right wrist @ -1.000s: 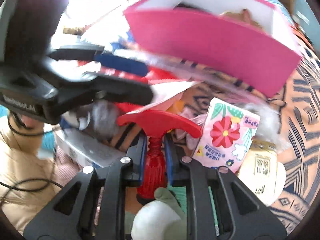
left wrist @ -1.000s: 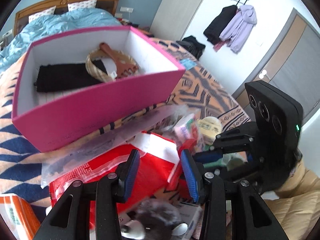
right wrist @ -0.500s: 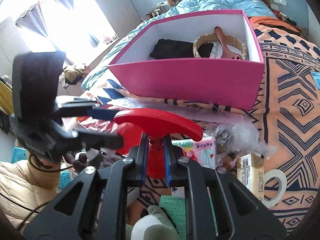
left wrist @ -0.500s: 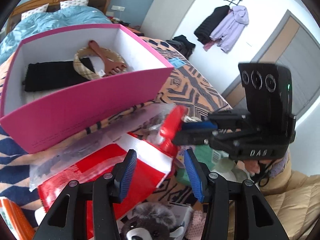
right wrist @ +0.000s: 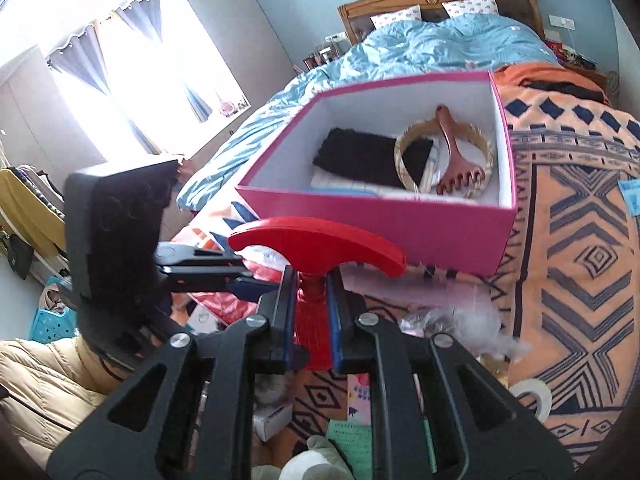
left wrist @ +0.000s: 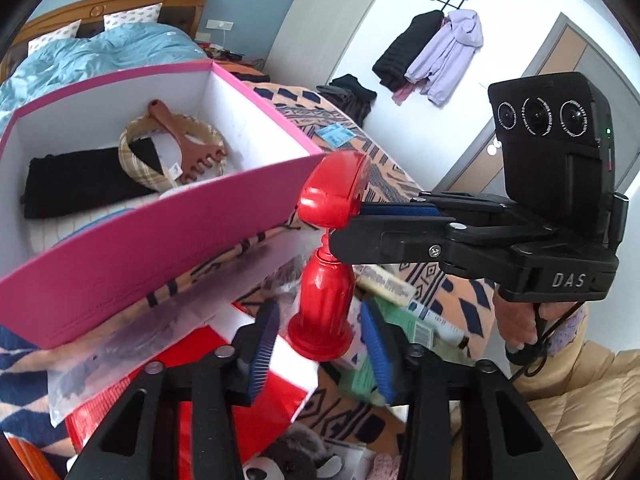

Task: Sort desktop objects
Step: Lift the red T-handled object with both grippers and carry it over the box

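A red T-handled tool (left wrist: 326,292) hangs above the clutter in front of the pink box (left wrist: 160,248). My right gripper (right wrist: 312,280) is shut on the tool's neck just under the curved handle (right wrist: 316,240). In the left wrist view it comes in from the right. My left gripper (left wrist: 320,354) has the tool's round base between its jaws, which are closing. Its blue pads (left wrist: 262,354) stand a little clear of the base on both sides. The box holds a black cloth (left wrist: 80,182), a woven ring (left wrist: 138,160) and a brown comb-like tool (left wrist: 182,142).
A clear plastic bag (left wrist: 168,316) and a red packet (left wrist: 192,412) lie under the box's front. A plush toy (left wrist: 288,456), small cartons and a tube crowd the patterned blanket (right wrist: 580,264). A tape roll (right wrist: 532,400) lies at the right. A person's hand (left wrist: 516,324) grips the right handle.
My right gripper has lifted the red tool out of the pile and carried it up between my left gripper's jaws. The left jaws widened a little, then narrowed.
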Demonstrator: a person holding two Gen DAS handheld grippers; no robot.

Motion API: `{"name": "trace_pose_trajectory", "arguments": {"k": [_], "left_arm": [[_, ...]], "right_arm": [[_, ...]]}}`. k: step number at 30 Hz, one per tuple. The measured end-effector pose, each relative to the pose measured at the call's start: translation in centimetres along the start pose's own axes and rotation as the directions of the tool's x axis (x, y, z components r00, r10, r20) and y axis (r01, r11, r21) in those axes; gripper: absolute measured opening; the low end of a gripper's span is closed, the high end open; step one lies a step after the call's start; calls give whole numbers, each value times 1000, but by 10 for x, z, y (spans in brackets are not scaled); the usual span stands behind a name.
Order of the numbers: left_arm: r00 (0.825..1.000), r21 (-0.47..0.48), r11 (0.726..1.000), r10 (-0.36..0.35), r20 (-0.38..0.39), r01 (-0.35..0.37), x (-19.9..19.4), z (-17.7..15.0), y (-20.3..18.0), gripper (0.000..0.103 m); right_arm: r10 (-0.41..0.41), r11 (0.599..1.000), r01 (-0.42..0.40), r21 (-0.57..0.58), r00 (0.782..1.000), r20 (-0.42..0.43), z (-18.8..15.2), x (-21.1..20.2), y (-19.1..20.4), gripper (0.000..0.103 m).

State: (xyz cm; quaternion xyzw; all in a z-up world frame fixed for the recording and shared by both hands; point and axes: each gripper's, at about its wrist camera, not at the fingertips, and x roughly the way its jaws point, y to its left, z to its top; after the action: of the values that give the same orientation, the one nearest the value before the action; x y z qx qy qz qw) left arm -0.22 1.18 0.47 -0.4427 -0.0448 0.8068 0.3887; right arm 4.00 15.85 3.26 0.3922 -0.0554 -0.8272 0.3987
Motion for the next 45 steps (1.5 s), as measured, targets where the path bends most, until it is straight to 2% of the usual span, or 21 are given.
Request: {"name": "trace_pose_trajectory", "arguments": {"k": [2, 4, 6, 14, 45], "left_arm": [[1000, 4, 1000, 0, 13, 0, -2, 4, -2, 39], [1000, 6, 1000, 3, 27, -3, -4, 8, -4, 28], [999, 5, 1000, 7, 36, -7, -5, 11, -5, 26], [997, 6, 999, 41, 64, -41, -9, 20, -7, 25], [993, -42, 997, 75, 87, -71, -7, 57, 9, 25]], "right_arm": [[1, 1000, -1, -16, 1000, 10, 6, -2, 4, 16], [5, 1000, -4, -25, 1000, 16, 10, -3, 5, 16], [13, 1000, -13, -26, 1000, 21, 13, -3, 5, 16], [30, 999, -30, -21, 999, 41, 24, -2, 0, 16], [56, 998, -56, -2, 995, 78, 61, 4, -17, 16]]}}
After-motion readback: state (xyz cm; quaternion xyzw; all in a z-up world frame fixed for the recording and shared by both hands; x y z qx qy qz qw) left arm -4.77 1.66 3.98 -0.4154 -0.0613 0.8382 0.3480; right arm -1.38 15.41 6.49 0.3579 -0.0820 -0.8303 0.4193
